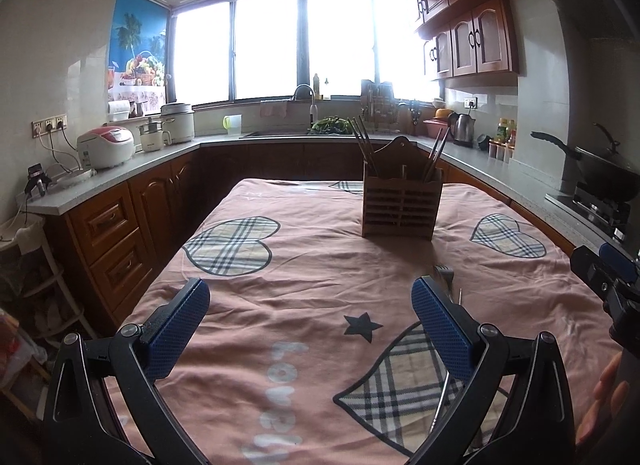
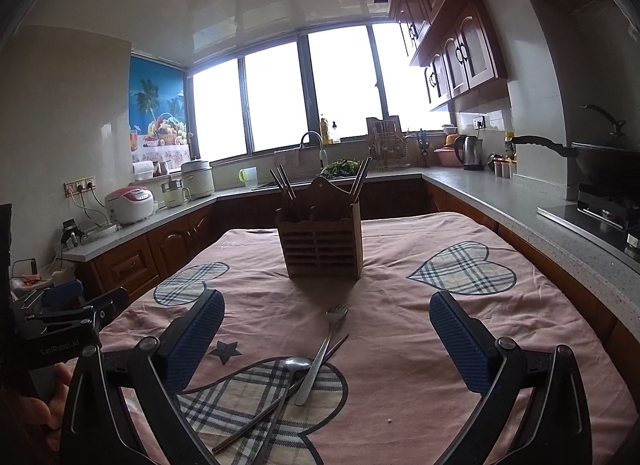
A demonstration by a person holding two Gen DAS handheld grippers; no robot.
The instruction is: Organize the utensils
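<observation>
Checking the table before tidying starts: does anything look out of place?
Yes: a metal fork, spoon and chopsticks lie crossed in a loose heap on the pink cloth, outside the slatted wooden holder.

Your pink tablecloth [image 2: 400, 305] carries beige-and-navy plaid hearts, a dark star and pale lettering. The slatted wooden utensil holder [image 2: 324, 249] is warm brown, with dark brown chopsticks [image 2: 285, 189] in it. The metal fork [image 2: 320, 353] and metal spoon [image 2: 290, 381] are silver-grey. Your two grippers, left [image 1: 310, 339] and right [image 2: 326, 345], have black frames with blue textured pads [image 2: 460, 345].
</observation>
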